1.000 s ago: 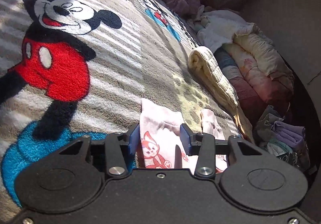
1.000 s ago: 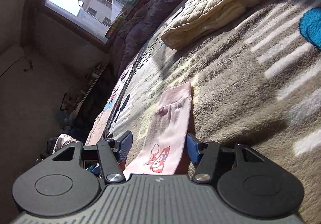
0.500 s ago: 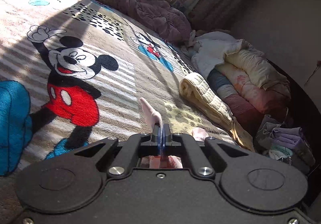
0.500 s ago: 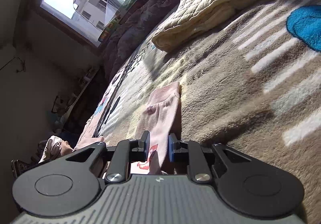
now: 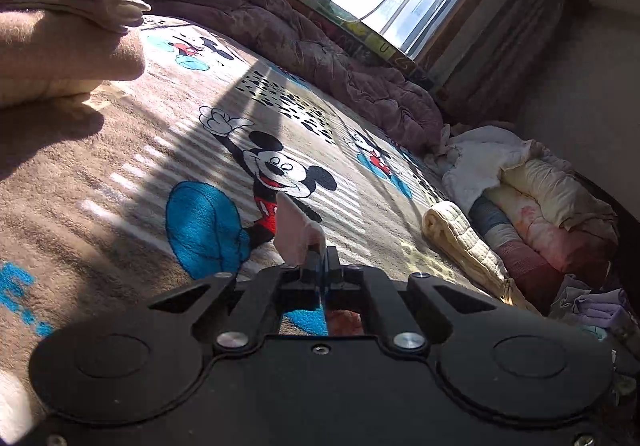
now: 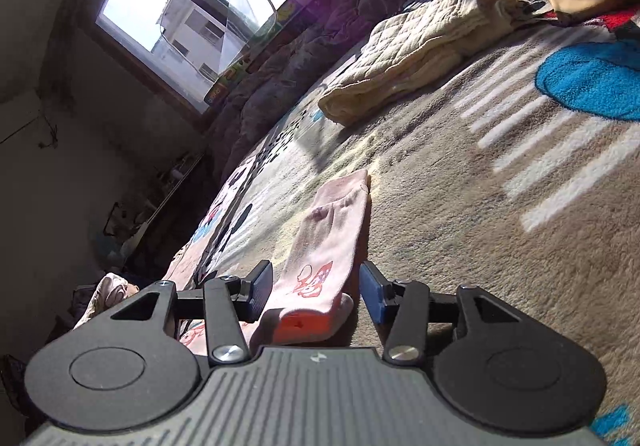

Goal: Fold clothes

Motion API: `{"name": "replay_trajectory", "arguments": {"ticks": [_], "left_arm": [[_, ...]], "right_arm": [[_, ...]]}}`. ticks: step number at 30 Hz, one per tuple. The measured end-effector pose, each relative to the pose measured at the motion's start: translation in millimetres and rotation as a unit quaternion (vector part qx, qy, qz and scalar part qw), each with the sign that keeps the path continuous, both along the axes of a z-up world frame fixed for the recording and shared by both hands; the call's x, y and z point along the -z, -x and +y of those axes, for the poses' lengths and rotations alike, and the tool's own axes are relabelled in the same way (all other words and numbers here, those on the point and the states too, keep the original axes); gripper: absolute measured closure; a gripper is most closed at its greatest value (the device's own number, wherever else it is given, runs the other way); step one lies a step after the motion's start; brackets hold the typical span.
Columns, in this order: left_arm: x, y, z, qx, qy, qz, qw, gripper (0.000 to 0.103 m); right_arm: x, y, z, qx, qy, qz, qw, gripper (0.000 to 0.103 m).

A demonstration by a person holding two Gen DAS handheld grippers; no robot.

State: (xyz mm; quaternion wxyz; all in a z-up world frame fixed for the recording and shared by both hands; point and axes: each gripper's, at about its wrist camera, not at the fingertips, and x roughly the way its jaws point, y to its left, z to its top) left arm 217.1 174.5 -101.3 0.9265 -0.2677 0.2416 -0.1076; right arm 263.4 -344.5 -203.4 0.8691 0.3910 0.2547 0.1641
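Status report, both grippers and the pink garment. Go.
Left gripper shut on pink garment, corner pinched and lifted. Right gripper open, fingers straddling the garment's folded leg on the blanket. Quilted cream bundle lies beyond, apart. Nothing blocking.

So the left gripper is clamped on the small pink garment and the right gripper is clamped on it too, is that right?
Not quite. The left gripper is indeed shut on the small pink garment, holding an edge up. The right gripper, though, is open: the right wrist view shows its blue-padded fingers spread on either side of the garment, which lies flat on the cartoon mouse blanket.
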Motion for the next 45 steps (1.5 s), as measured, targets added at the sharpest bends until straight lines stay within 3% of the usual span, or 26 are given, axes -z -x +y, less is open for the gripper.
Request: {"name": "replay_trajectory", "arguments": {"ticks": [10, 19, 28, 31, 33, 35, 37, 38, 40, 43, 45], "left_arm": [[3, 67, 57, -0.087, 0.024, 0.0, 0.9959, 0.103], [19, 106, 86, -0.148, 0.017, 0.04, 0.988, 0.103], [33, 122, 96, -0.168, -0.025, 0.089, 0.9815, 0.102], [34, 127, 95, -0.18, -0.043, 0.101, 0.9775, 0.088], [26, 133, 92, -0.199, -0.06, 0.089, 0.9742, 0.071], [16, 138, 83, -0.217, -0.09, 0.074, 0.9692, 0.063], [3, 143, 67, -0.231, -0.131, 0.05, 0.9629, 0.061], [-2, 143, 58, -0.217, -0.137, 0.037, 0.9658, 0.061], [-12, 143, 35, -0.168, -0.142, 0.007, 0.9754, 0.061], [-18, 138, -9, -0.026, -0.132, -0.03, 0.9904, 0.06], [-18, 136, -43, 0.055, -0.157, -0.05, 0.9848, 0.058]], "right_arm": [[2, 51, 1, -0.003, -0.059, 0.032, 0.998, 0.046], [-1, 105, 30, -0.027, -0.035, 0.06, 0.997, 0.044], [-1, 133, 47, -0.035, -0.011, 0.067, 0.997, 0.044], [-3, 136, 54, -0.04, 0.008, 0.066, 0.997, 0.045], [-3, 140, 56, -0.045, 0.008, 0.065, 0.997, 0.046], [-4, 143, 57, -0.043, 0.014, 0.064, 0.997, 0.051], [-3, 145, 56, -0.032, 0.018, 0.065, 0.997, 0.062], [-2, 145, 56, -0.031, 0.015, 0.064, 0.997, 0.064], [0, 143, 54, -0.031, 0.007, 0.062, 0.998, 0.078], [5, 141, 54, -0.026, -0.008, 0.065, 0.998, 0.079], [6, 140, 53, -0.014, -0.017, 0.068, 0.997, 0.077]]}}
